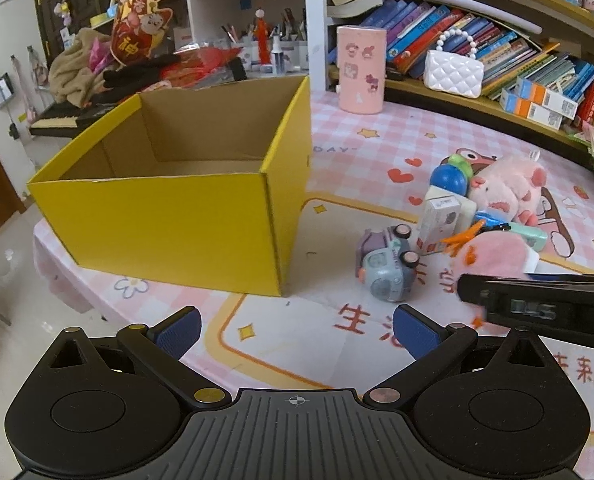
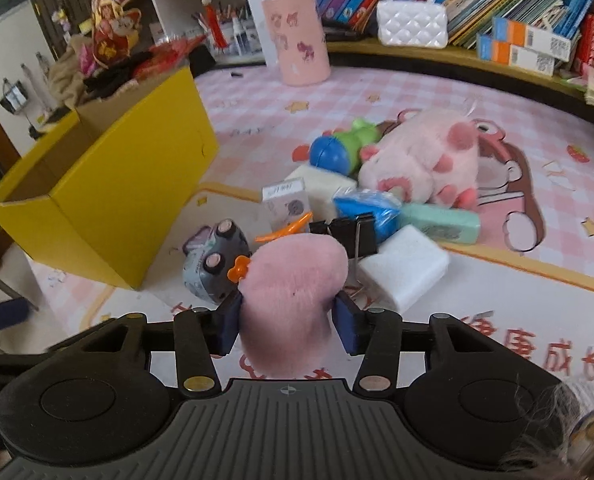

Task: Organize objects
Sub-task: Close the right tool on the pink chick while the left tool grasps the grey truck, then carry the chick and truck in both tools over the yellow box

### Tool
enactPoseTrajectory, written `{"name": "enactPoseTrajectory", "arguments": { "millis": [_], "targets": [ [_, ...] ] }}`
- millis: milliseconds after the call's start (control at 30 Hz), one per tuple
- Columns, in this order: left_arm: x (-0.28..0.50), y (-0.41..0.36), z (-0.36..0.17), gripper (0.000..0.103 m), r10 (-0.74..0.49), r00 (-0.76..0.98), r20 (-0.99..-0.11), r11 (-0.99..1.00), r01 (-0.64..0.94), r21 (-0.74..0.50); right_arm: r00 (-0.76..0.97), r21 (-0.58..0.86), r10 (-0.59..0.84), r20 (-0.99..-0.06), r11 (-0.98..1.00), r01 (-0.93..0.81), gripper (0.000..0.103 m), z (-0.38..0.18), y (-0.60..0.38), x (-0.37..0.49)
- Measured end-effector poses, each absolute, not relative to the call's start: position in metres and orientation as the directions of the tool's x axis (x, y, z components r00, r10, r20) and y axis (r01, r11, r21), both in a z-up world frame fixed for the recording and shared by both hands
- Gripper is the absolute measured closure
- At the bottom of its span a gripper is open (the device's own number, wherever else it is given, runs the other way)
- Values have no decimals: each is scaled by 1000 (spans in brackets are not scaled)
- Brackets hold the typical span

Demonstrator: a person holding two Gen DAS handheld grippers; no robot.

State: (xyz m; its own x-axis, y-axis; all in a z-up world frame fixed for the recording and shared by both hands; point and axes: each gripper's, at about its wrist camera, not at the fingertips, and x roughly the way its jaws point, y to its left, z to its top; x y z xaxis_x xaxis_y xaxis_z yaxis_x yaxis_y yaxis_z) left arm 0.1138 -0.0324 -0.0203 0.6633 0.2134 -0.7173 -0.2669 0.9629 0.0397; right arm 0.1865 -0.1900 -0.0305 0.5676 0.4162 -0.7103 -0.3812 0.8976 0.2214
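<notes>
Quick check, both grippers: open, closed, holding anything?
Left gripper: open, nothing between the jaws.
Right gripper: closed on the pink fluffy toy.

Our left gripper (image 1: 296, 332) points downward at a slant, and its two blue pads (image 1: 177, 330) stand wide apart with nothing between them. Our right gripper (image 2: 288, 320) also tilts downward; its pads (image 2: 229, 328) press from both sides on a pink fluffy toy (image 2: 293, 276). In the left wrist view, the right gripper's black body enters from the right edge.
</notes>
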Motion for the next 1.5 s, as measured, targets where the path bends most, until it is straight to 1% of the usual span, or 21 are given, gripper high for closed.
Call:
{"name": "enactPoseTrajectory", "arguments": {
  "millis": [67,200,300,367,467,700,733,767,800,833,967,1267,1500],
  "targets": [
    [118,-36,-22,0,198,665,-721,966,-257,29,587,234,427,-688,896,-378,60,-21,-201,181],
    [129,-48,-25,2,164,678,-717,976,-215,20,642,231,429,-635,899,-372,61,-7,-221,171],
    [140,-56,-28,13,134,692,-709,983,-184,7,680,210,417,-603,905,-369,62,1,-231,166],
    [151,-59,-32,24,118,691,-713,985,-172,-3,694,203,411,-591,909,-365,63,3,-238,164],
    [169,-62,-40,31,121,689,-715,985,-174,-2,705,197,400,-585,914,-355,63,6,-246,162],
    [194,-63,-58,36,157,674,-722,983,-174,52,735,178,374,-566,926,-334,64,10,-258,155],
    [197,-62,-61,40,155,670,-726,984,-170,53,737,173,370,-565,927,-333,64,10,-259,153],
    [199,-62,-63,48,147,667,-731,985,-163,49,739,169,366,-566,929,-330,64,11,-260,152],
    [200,-61,-65,51,134,664,-735,987,-154,41,740,168,361,-567,930,-326,64,11,-261,151],
    [201,-60,-66,58,115,664,-738,989,-142,26,742,165,356,-568,933,-321,64,11,-261,149],
    [188,-61,-58,59,85,687,-722,990,-138,-14,749,153,330,-574,942,-297,64,12,-260,141],
    [121,-34,-22,59,-83,741,-666,983,-49,-177,760,131,250,-600,968,-214,63,11,-235,113],
    [75,8,-18,59,-122,727,-676,980,-17,-196,763,105,214,-609,976,-190,63,12,-194,80]
  ]
}}
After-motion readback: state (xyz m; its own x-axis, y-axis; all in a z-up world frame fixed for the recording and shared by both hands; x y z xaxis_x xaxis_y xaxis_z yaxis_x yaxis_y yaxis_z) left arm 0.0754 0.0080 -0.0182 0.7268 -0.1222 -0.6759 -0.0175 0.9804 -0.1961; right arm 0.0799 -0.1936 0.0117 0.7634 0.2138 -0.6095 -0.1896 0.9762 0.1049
